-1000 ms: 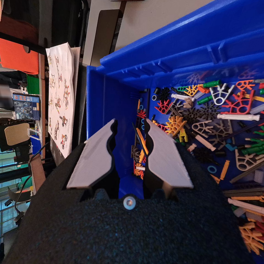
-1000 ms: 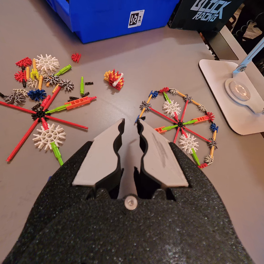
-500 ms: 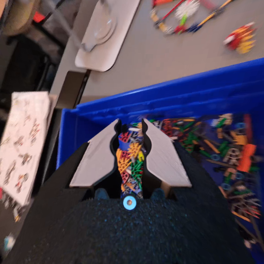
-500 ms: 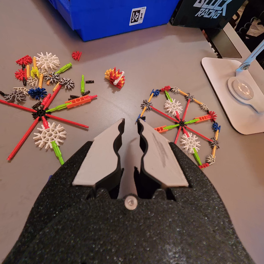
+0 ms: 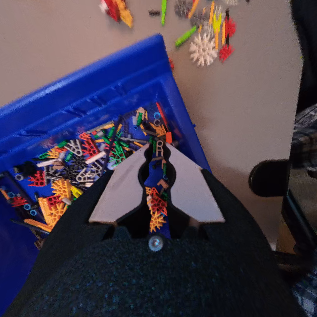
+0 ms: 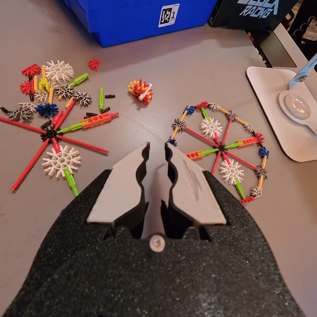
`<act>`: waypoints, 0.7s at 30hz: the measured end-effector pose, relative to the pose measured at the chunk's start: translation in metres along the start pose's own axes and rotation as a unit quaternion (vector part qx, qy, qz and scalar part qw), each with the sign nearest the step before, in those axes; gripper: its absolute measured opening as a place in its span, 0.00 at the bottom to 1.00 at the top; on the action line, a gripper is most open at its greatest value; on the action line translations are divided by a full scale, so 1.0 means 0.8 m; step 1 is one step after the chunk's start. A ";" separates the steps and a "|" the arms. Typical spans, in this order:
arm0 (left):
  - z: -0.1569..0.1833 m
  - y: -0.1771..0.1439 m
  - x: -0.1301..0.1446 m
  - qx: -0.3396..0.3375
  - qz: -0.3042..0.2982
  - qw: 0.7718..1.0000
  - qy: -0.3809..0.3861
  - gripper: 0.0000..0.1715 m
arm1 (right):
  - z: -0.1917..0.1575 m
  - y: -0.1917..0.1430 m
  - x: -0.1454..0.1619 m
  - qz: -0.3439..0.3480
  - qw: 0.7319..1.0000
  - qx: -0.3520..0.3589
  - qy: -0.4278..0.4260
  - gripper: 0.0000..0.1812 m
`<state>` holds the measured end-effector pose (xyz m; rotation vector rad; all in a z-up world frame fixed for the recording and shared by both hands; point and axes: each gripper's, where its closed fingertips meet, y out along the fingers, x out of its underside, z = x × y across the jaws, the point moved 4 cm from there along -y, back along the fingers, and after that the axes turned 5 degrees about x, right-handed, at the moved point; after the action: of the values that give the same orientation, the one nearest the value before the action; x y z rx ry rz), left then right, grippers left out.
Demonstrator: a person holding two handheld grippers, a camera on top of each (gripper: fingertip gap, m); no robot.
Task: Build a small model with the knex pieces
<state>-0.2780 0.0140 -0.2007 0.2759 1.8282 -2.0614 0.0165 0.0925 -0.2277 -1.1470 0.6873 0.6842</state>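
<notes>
Hovering over the blue bin (image 5: pixel 96 89) of mixed building pieces, the left gripper (image 5: pixel 158 145) is gaping empty; the right gripper (image 6: pixel 156 145) is hanging parted, empty, beside the spoked wheel (image 6: pixel 221 147).

We see a grey counter (image 6: pixel 154 72) carrying a blue bin (image 6: pixel 137 20) full of mixed plastic construction pieces (image 5: pixel 72 164). Beside it sit a dark printed box (image 6: pixel 248 13), a finished spoked wheel (image 6: pixel 221 147), a half-built spoke cluster (image 6: pixel 50 133) and a white stand base (image 6: pixel 267 96).
</notes>
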 end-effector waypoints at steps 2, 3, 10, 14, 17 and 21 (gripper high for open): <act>0.004 0.012 0.009 0.010 -0.043 0.999 -0.004 0.06 | 0.000 0.000 0.000 -0.001 1.000 0.000 -0.001 0.09; 0.007 0.016 0.012 0.018 -0.056 0.998 -0.010 0.06 | 0.000 -0.001 -0.001 0.000 1.000 0.001 -0.002 0.09; 0.016 0.031 0.032 0.047 -0.115 0.991 -0.038 0.08 | 0.001 -0.006 -0.004 0.005 1.000 0.005 -0.004 0.09; 0.013 0.039 0.033 0.042 -0.133 0.989 -0.039 0.03 | 0.001 -0.007 -0.005 0.005 1.000 0.006 -0.006 0.09; 0.011 0.039 0.035 0.044 -0.131 0.989 -0.043 0.03 | 0.002 -0.008 -0.006 0.007 1.000 0.008 -0.006 0.09; 0.007 0.037 0.032 0.034 -0.121 0.991 -0.038 0.03 | 0.001 -0.009 -0.006 0.007 1.000 0.009 -0.006 0.09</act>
<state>-0.2890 0.0025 -0.2368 -0.0089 1.8251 -2.2643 0.0191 0.0910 -0.2194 -1.1214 0.6907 0.6956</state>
